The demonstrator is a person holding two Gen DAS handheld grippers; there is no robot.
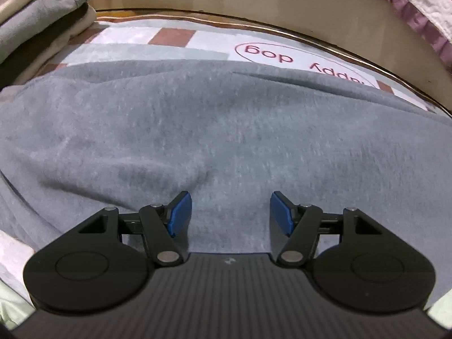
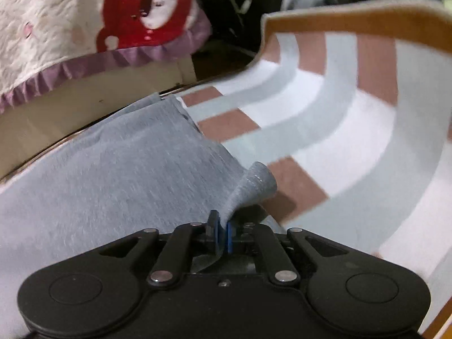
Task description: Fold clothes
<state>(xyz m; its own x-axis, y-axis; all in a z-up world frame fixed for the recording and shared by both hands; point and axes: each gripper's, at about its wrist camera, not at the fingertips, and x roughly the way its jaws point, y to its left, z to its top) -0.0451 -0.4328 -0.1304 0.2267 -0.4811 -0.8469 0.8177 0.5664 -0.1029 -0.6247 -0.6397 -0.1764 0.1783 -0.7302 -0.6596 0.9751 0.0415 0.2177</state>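
Garment (image 1: 214,130): grey, spread on mat (image 2: 339,130); right gripper (image 2: 222,236) jaws pinch its edge, left gripper (image 1: 231,214) jaws agape; folded stack (image 1: 42,22) at 10 o'clock.

The left tongs (image 1: 231,213) stand wide open, with the blue pads (image 1: 180,212) well apart, just above a grey garment (image 1: 197,130) that lies spread over a checked mat (image 1: 175,38). The mat carries red words printed upside down. At the far left there is a pile of folded clothes (image 1: 42,19).
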